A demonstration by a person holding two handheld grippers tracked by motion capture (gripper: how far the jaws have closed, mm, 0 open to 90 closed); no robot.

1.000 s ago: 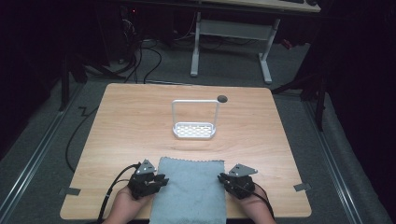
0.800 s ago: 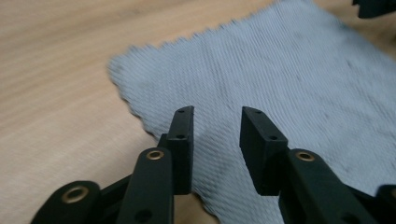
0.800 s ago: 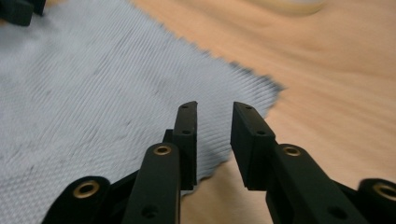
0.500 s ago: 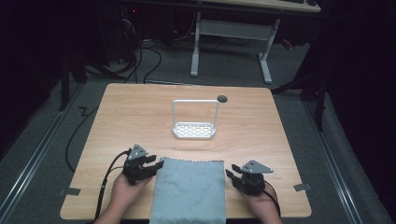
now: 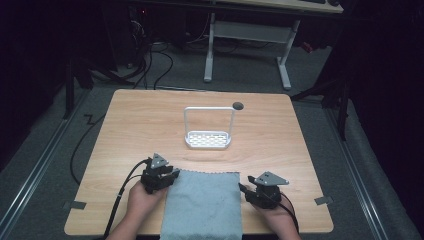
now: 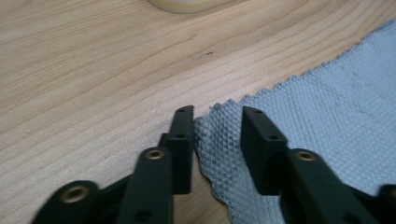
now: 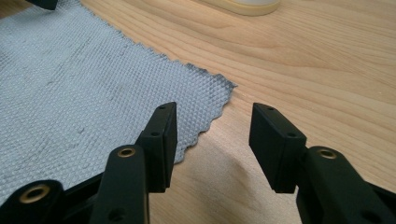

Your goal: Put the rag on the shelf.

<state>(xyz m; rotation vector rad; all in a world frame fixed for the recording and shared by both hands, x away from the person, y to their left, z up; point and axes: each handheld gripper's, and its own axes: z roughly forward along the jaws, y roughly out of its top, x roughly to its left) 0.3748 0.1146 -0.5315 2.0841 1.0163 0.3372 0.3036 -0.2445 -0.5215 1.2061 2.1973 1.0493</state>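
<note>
Grey cloth (image 5: 202, 204) lies flat at the tabletop's (image 5: 125, 135) near edge, between my two hands. Left hand-held gripper (image 5: 161, 176) sits at the cloth's far left corner, jaws spread, the corner between them but not pinched. Right hand-held gripper (image 5: 263, 190) rests just beside the far right corner, jaws spread wide. White rack (image 5: 208, 128) stands mid-table, well apart.

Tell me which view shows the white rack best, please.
The high view. There the white rack stands whole on the table, its perforated base and upright frame visible, beyond the grey cloth. Each gripper view catches just a pale sliver of its base at the top edge.
</note>
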